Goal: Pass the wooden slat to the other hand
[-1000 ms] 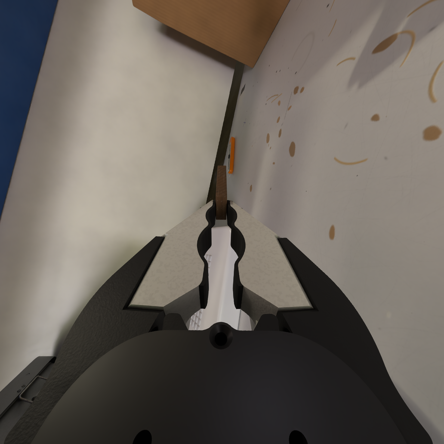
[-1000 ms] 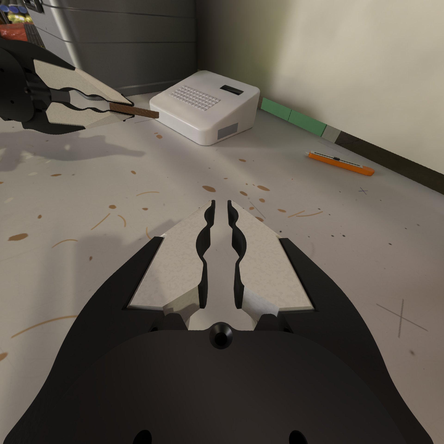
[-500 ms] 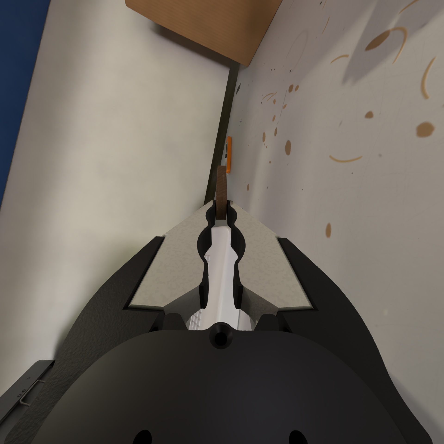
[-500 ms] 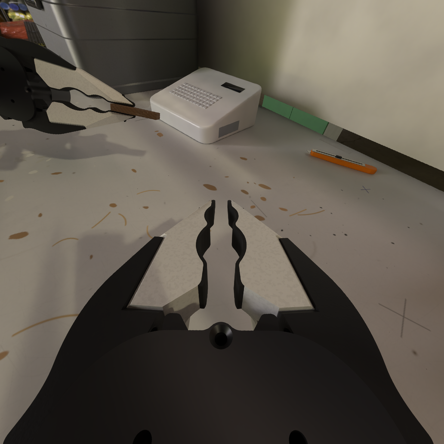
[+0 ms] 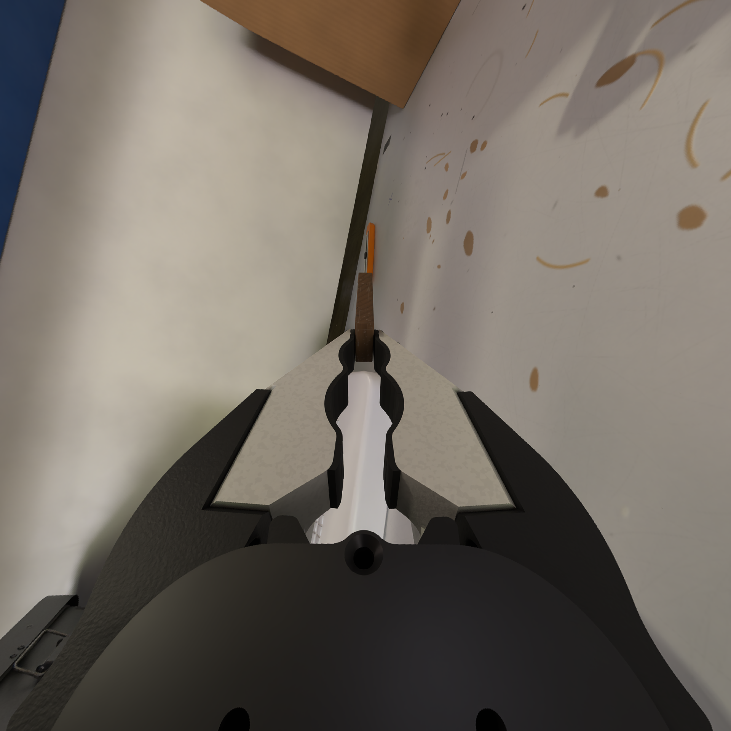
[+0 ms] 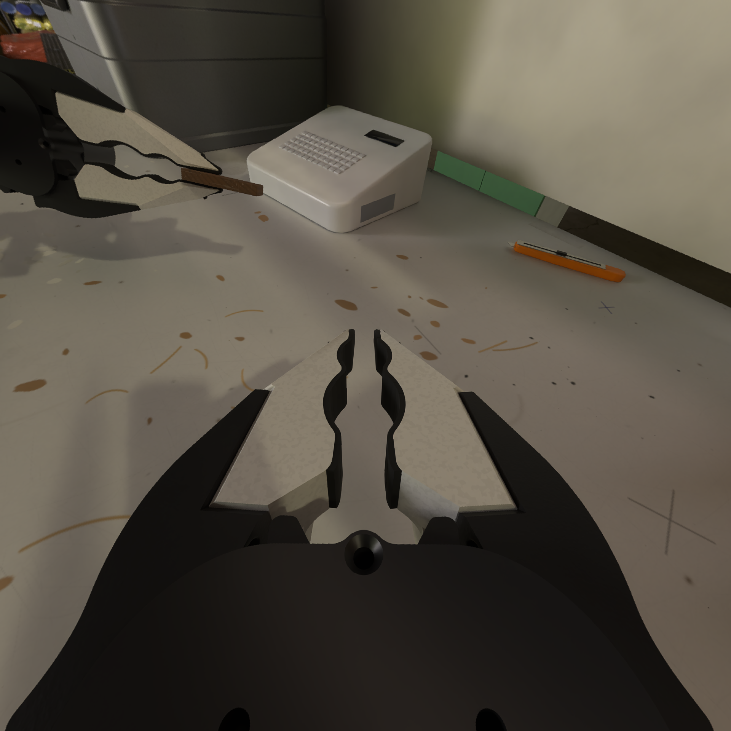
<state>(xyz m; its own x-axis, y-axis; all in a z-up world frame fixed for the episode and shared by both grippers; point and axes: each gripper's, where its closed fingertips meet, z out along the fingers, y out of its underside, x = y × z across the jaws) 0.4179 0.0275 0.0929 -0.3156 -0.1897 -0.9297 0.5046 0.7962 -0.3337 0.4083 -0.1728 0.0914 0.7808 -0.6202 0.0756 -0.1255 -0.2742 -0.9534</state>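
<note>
The wooden slat (image 5: 364, 308) is a thin dark-brown strip. My left gripper (image 5: 364, 336) is shut on its near end, and the rest sticks out forward past the tips. In the right wrist view the left gripper (image 6: 211, 180) hangs above the table at the far left, with the slat (image 6: 233, 185) pointing right towards a white device. My right gripper (image 6: 364, 332) is empty, its jaws a narrow gap apart. It hovers over the stained table (image 6: 553, 395), well short and to the right of the slat.
A white keypad device (image 6: 340, 174) sits just past the slat's free end. An orange utility knife (image 6: 569, 261) lies near the wall at the right. A dark grey cabinet (image 6: 197, 59) stands behind. A cardboard box (image 5: 336, 43) stands far along the wall.
Almost nothing. The scene in the left wrist view has drifted slightly to the left. The slat stays gripped and the right gripper's gap is the same.
</note>
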